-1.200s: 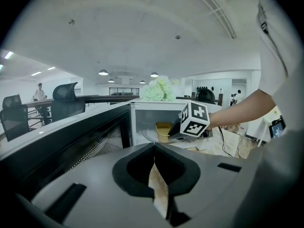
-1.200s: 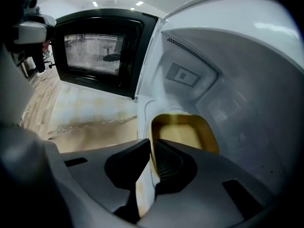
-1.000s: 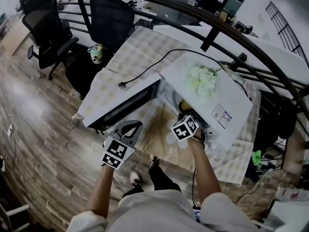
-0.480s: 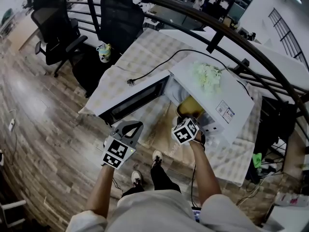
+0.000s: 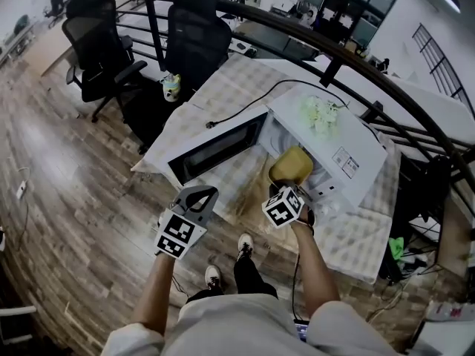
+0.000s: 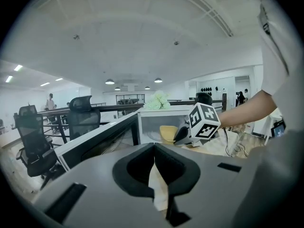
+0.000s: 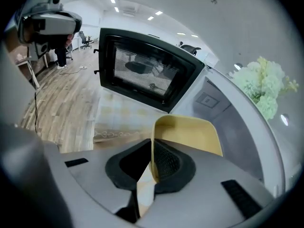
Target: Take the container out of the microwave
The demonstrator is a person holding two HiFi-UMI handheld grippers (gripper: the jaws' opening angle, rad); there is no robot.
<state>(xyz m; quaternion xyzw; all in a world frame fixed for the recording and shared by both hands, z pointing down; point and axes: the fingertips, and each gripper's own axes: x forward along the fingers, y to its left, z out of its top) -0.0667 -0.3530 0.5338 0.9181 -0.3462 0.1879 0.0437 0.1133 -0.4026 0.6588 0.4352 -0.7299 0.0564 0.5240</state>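
The container (image 5: pixel 291 165) is a pale yellow tub with rounded corners, thin walls and an open top, and nothing shows inside it. It hangs at the mouth of the microwave (image 5: pixel 349 170), above the table's front edge; its far end seems to be just at the opening, though the head view is too steep to be sure. The right gripper (image 7: pixel 152 152) is clenched on the tub's near wall, one pad inside the rim and one outside, and carries it tilted slightly.

The microwave is white, with a label on its top and a bunch of pale green artificial flowers (image 5: pixel 320 113) lying there. Its door (image 5: pixel 219 148) stands swung wide to the left of the container, dark window facing the opening. The left gripper (image 6: pixel 154 156) hovers in front of that door, apart from it, jaws pressed together on nothing.

Under everything is a table (image 5: pixel 223 95) with a pale checked cloth, across which a black power cord (image 5: pixel 252 99) runs to a loose plug. Beyond the table's left corner stand two black office chairs (image 5: pixel 189 32) and a small cup-like object (image 5: pixel 171 86), and a dark curved railing (image 5: pixel 386 80) passes behind the microwave
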